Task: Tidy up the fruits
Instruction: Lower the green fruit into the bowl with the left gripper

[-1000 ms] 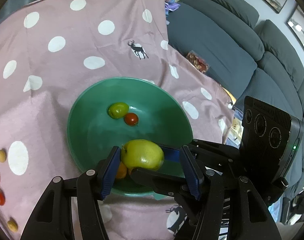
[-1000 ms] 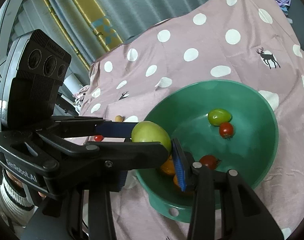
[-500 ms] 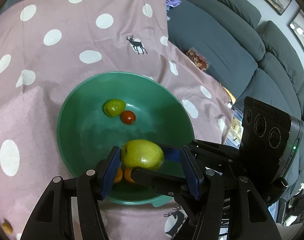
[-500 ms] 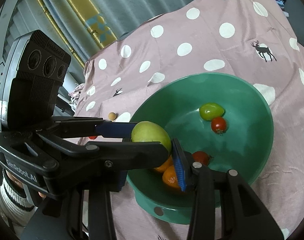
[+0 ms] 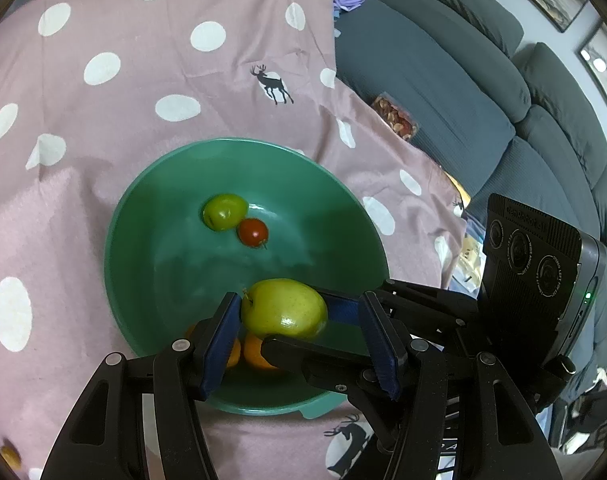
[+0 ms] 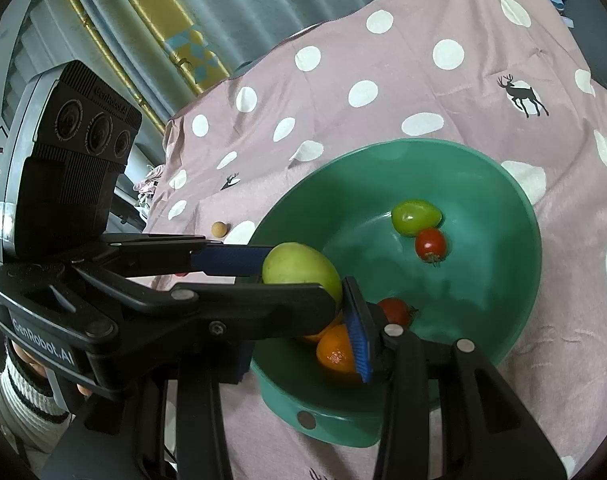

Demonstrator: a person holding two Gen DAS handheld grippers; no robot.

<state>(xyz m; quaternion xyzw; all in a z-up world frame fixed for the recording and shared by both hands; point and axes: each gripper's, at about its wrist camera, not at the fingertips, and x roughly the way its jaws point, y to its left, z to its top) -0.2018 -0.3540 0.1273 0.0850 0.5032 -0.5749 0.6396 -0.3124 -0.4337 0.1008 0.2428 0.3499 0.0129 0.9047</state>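
Observation:
A green apple hangs over the near side of a green bowl. My right gripper is shut on it, one blue pad against each side. My left gripper stands around the same apple. Its left pad touches the fruit and its right pad is a gap away, so it is open. In the bowl lie a small green fruit, a red tomato, a second tomato and two oranges.
A pink spotted cloth covers the table. Small loose fruits lie on it left of the bowl, one a tan ball. A grey sofa with a snack packet stands to the right. A striped sleeve shows at the lower left.
Both grippers and the apple have drifted slightly further over the bowl, which looks a little larger. The jaws and the apple's place between them are unchanged.

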